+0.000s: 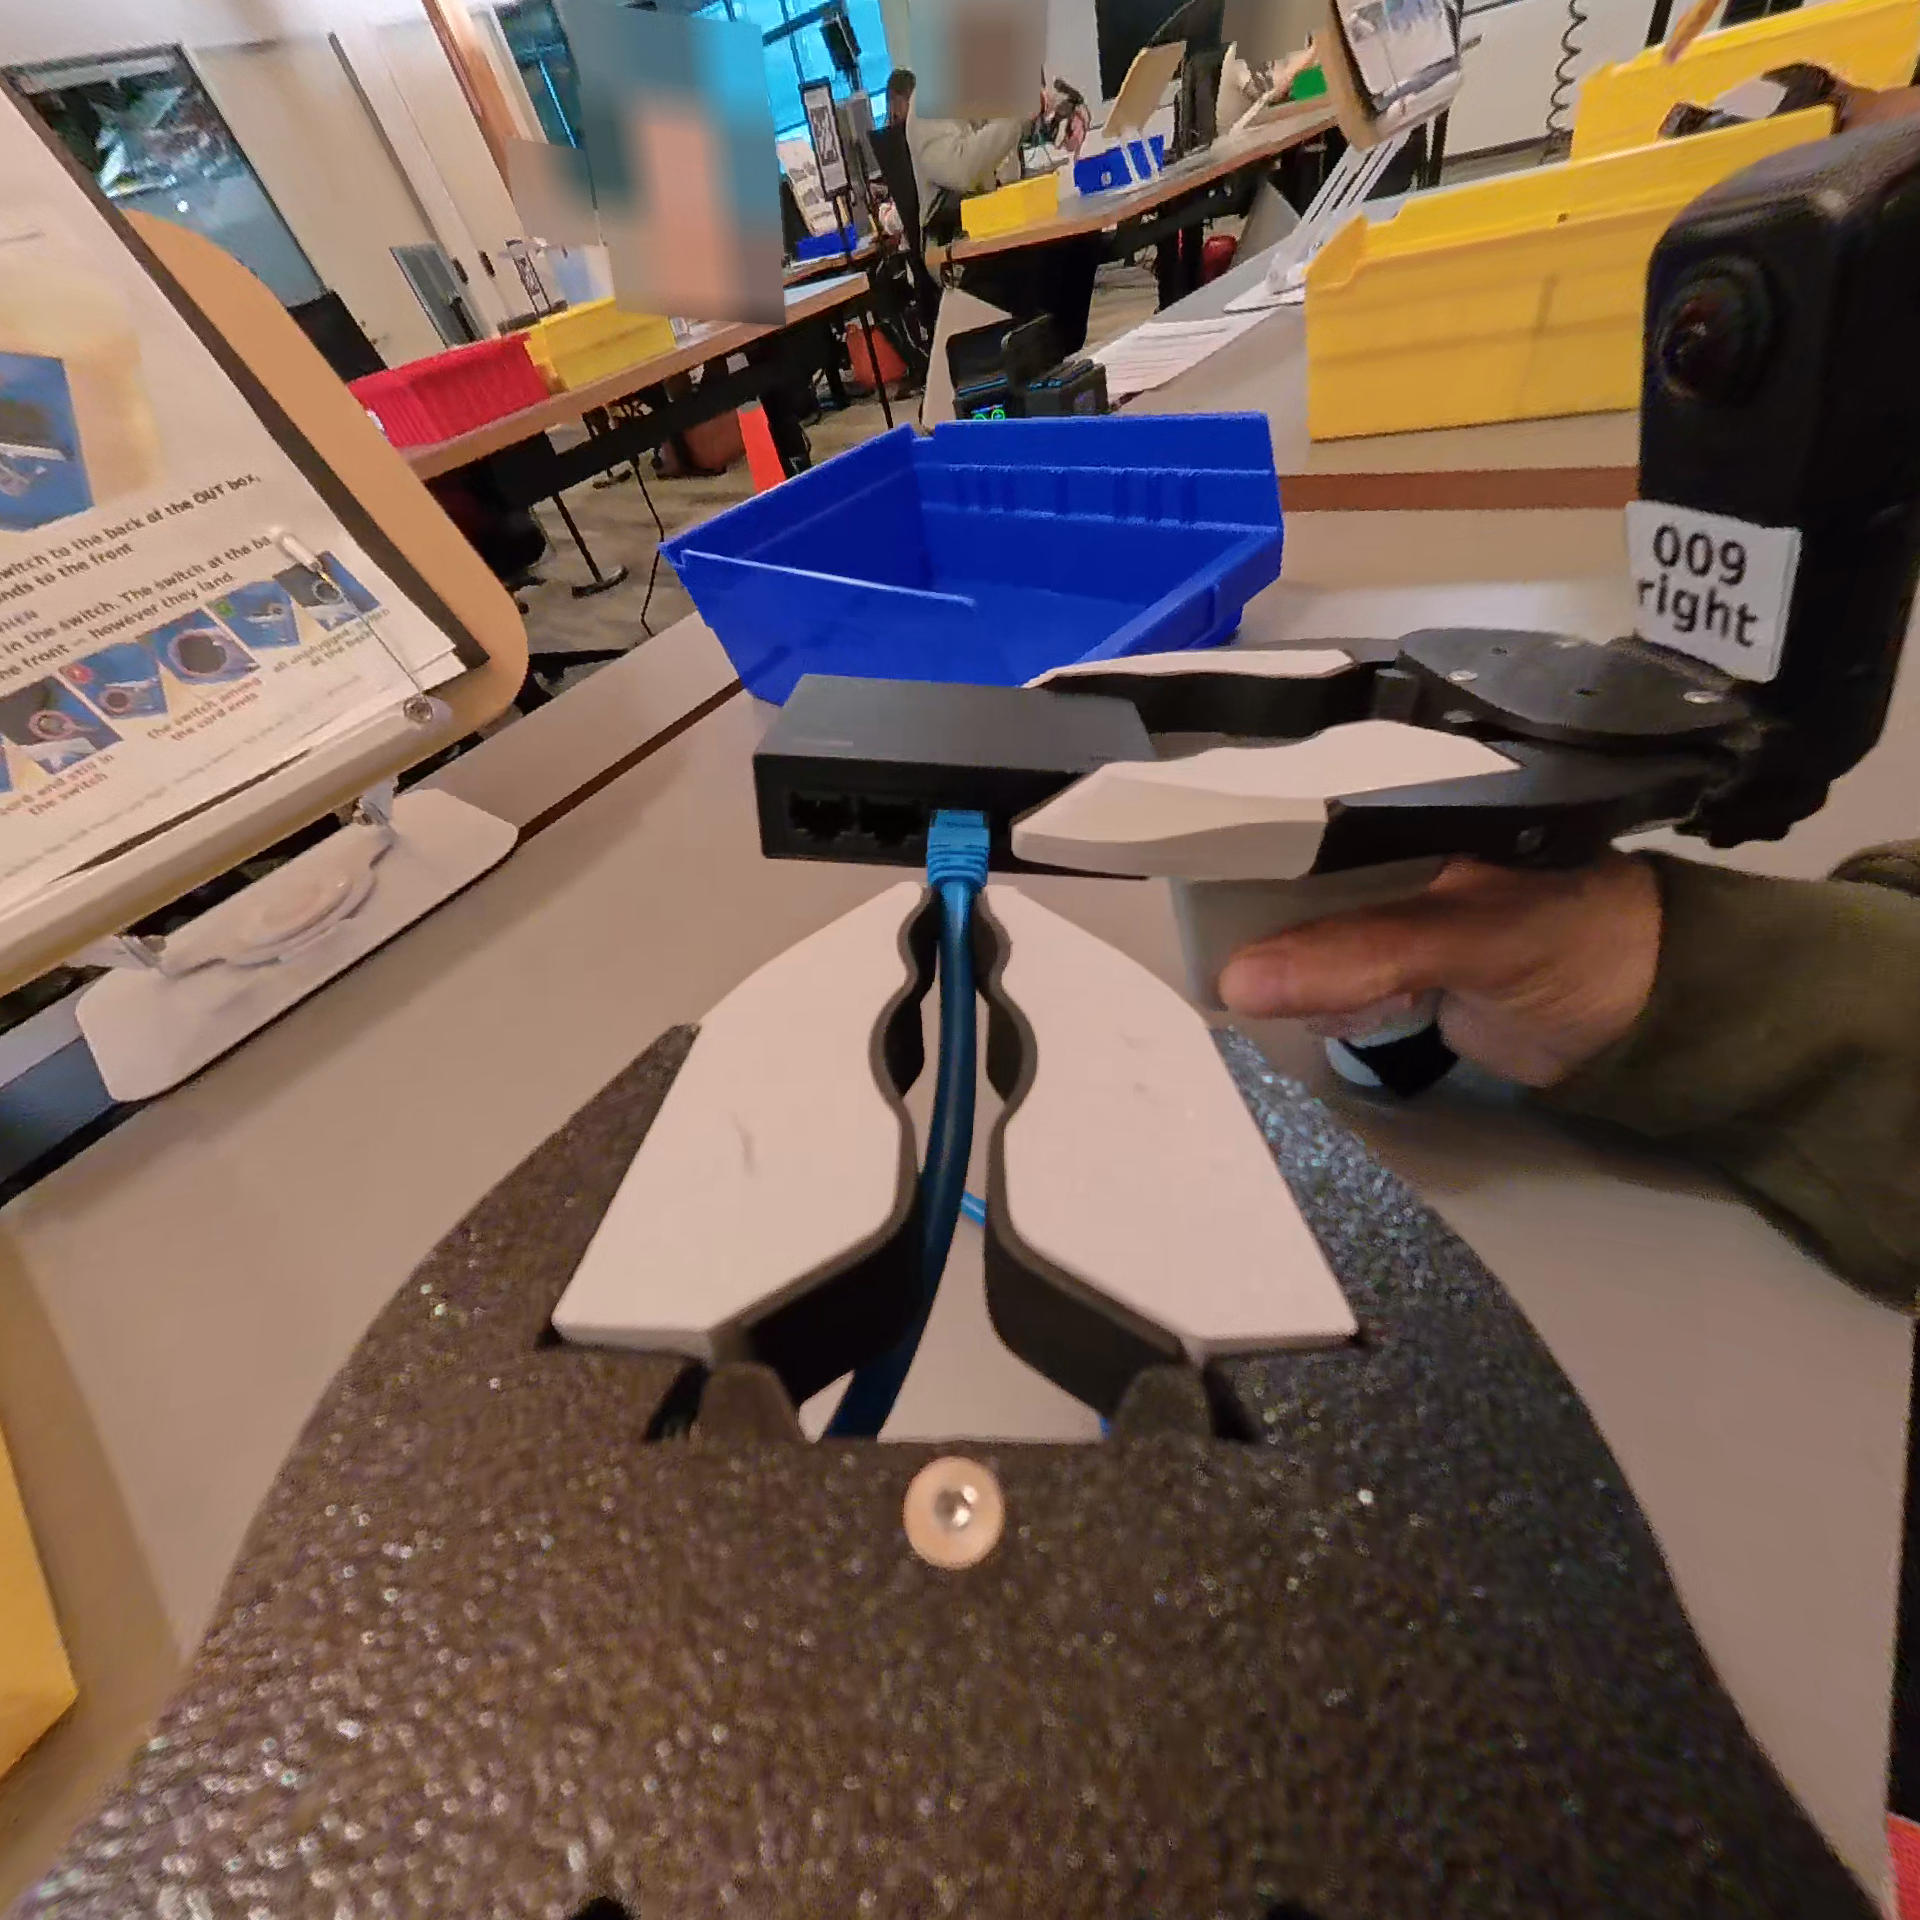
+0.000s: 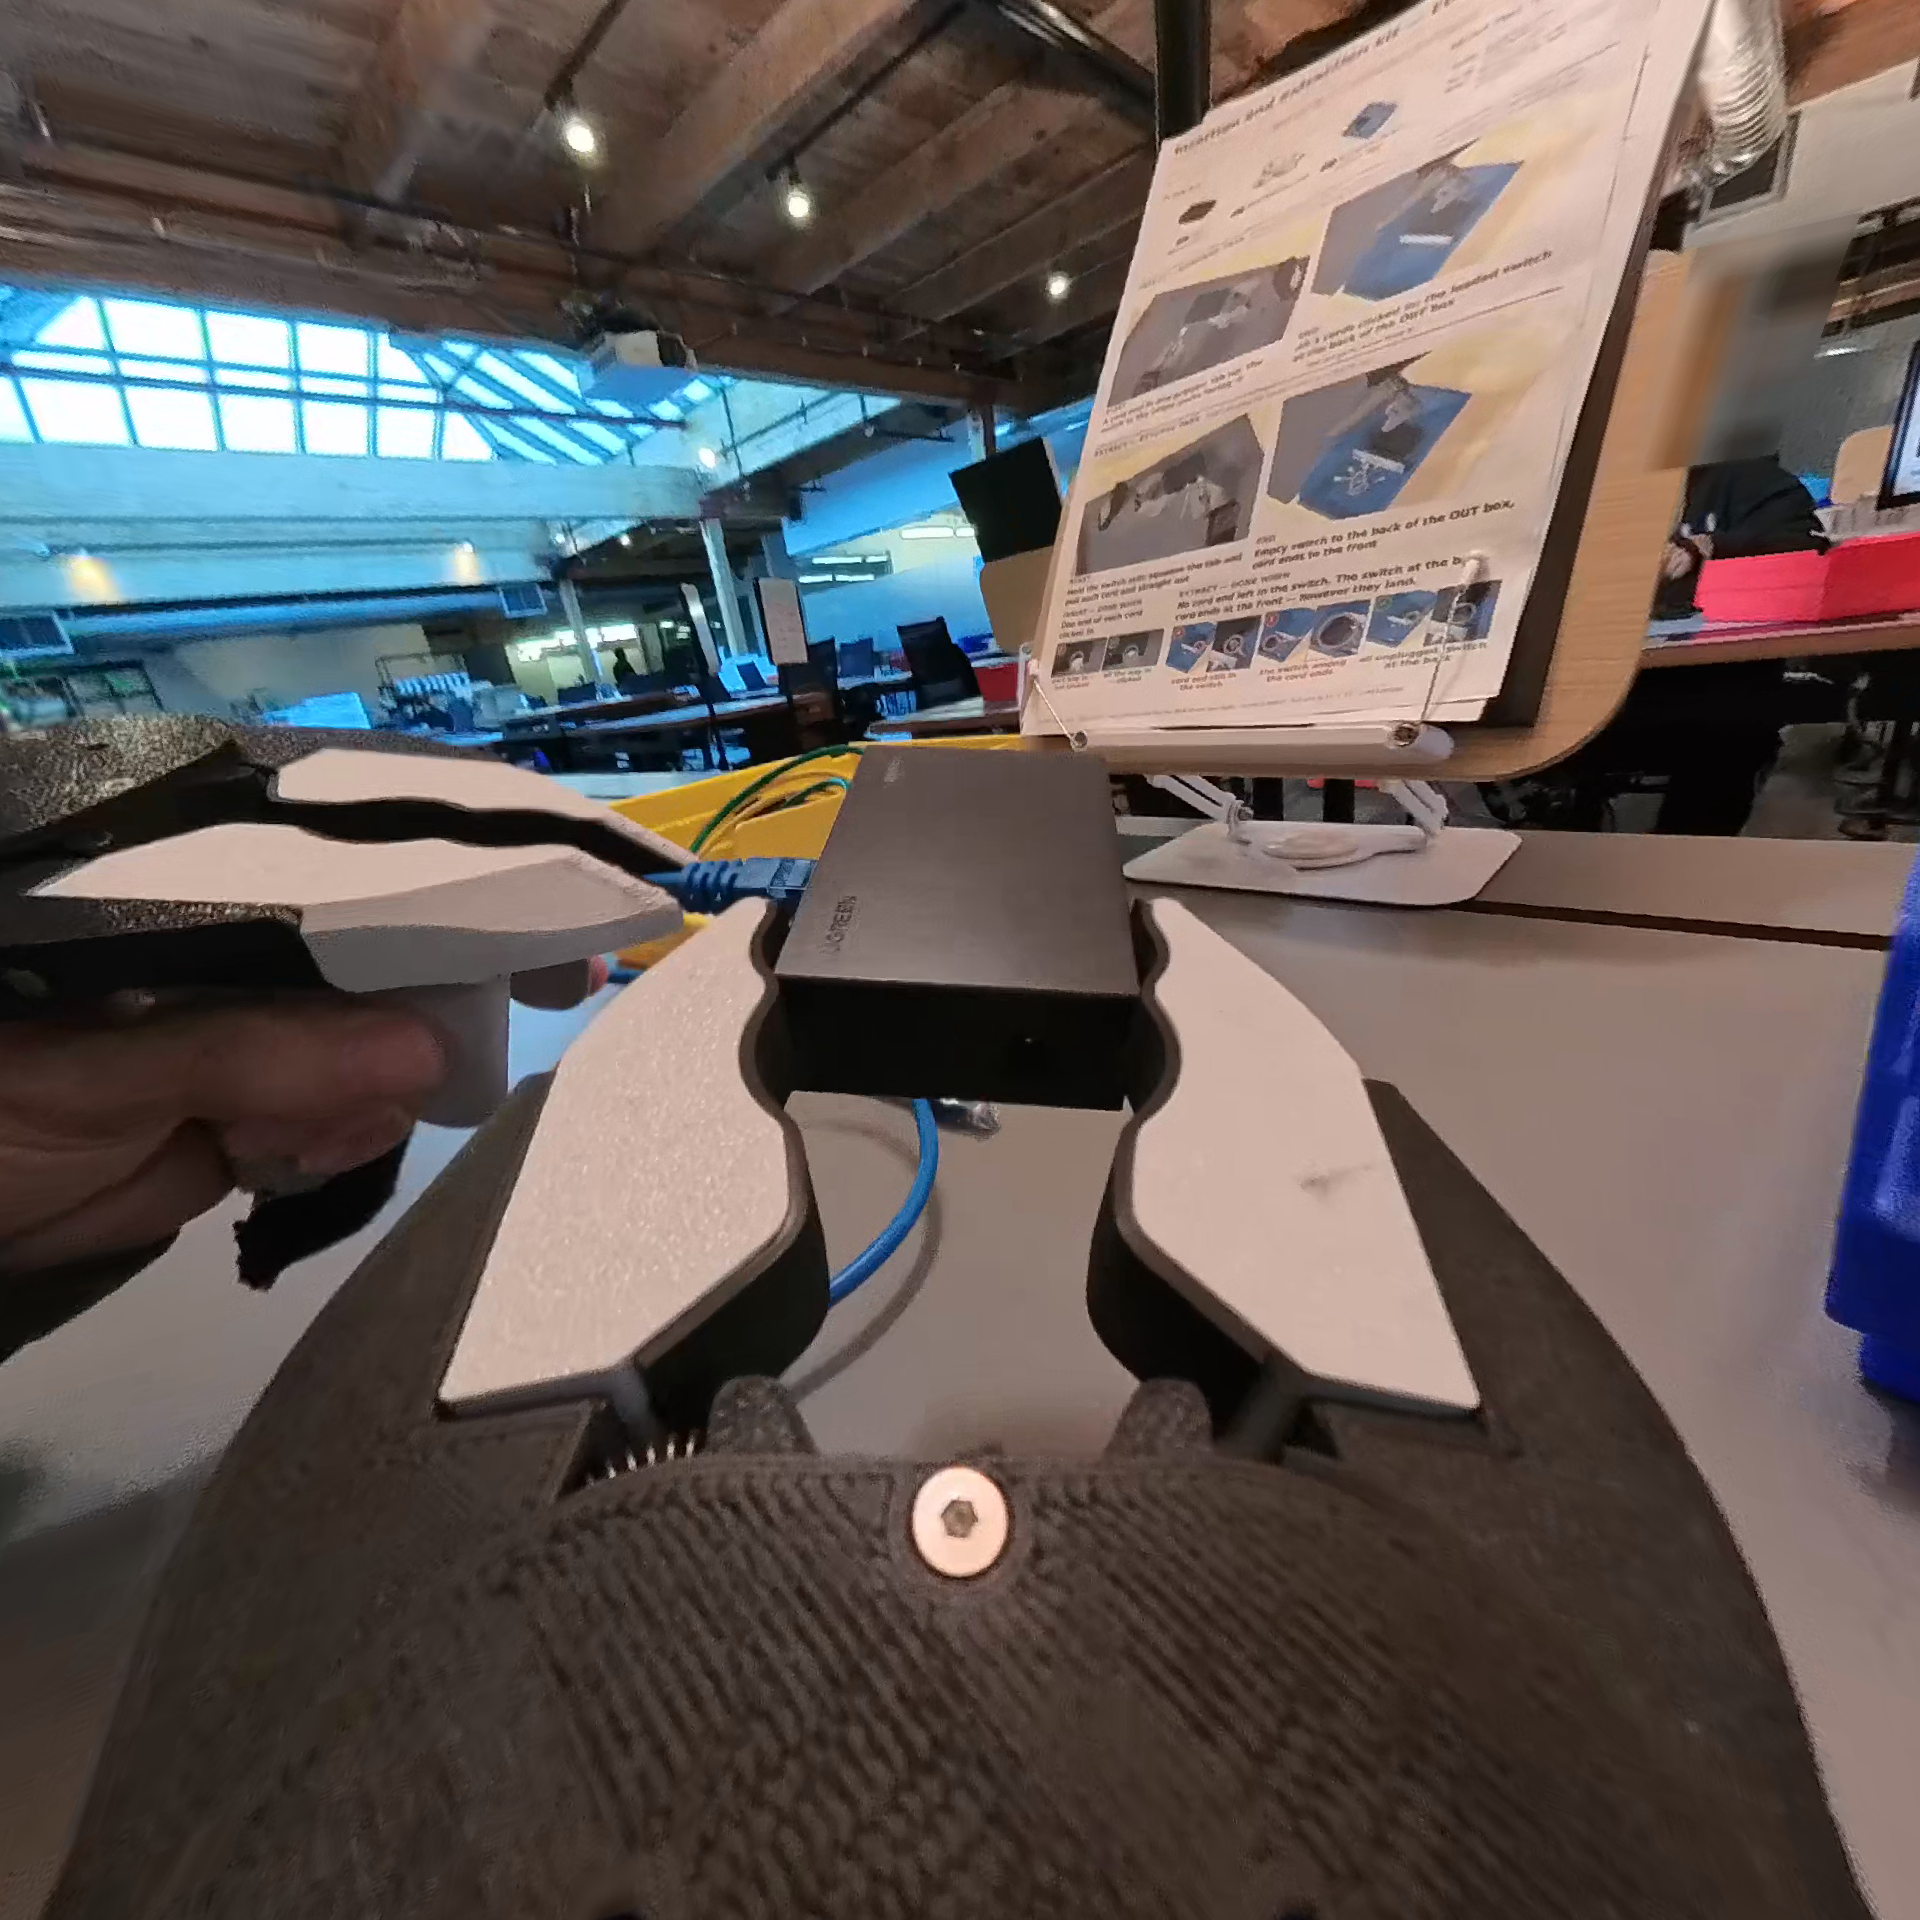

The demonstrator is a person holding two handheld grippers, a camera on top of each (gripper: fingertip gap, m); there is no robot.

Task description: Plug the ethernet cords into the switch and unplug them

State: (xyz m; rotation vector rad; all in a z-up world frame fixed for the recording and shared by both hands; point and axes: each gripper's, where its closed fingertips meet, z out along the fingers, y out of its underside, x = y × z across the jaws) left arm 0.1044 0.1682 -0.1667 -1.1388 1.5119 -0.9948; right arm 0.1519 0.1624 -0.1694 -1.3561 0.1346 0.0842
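Note:
A black switch (image 1: 935, 743) is held above the table, clamped across its body by my right gripper (image 2: 956, 920), which reaches in from the right in the left wrist view (image 1: 1034, 758). My left gripper (image 1: 954, 899) is shut on a blue ethernet cord (image 1: 951, 1091) just behind its plug (image 1: 956, 842). The plug sits in a port on the switch's front face, with two empty ports to its left. In the right wrist view, the left gripper (image 2: 673, 883) comes in from the left with the plug (image 2: 743, 878) at the switch's (image 2: 966, 862) side. The cord (image 2: 904, 1226) loops down below.
An empty blue bin (image 1: 987, 551) stands just behind the switch and shows at the right edge of the right wrist view (image 2: 1881, 1143). A yellow bin (image 2: 769, 816) holds green cords. An instruction sheet on a stand (image 1: 208, 582) is at the left. More yellow bins (image 1: 1475, 301) stand at the back right.

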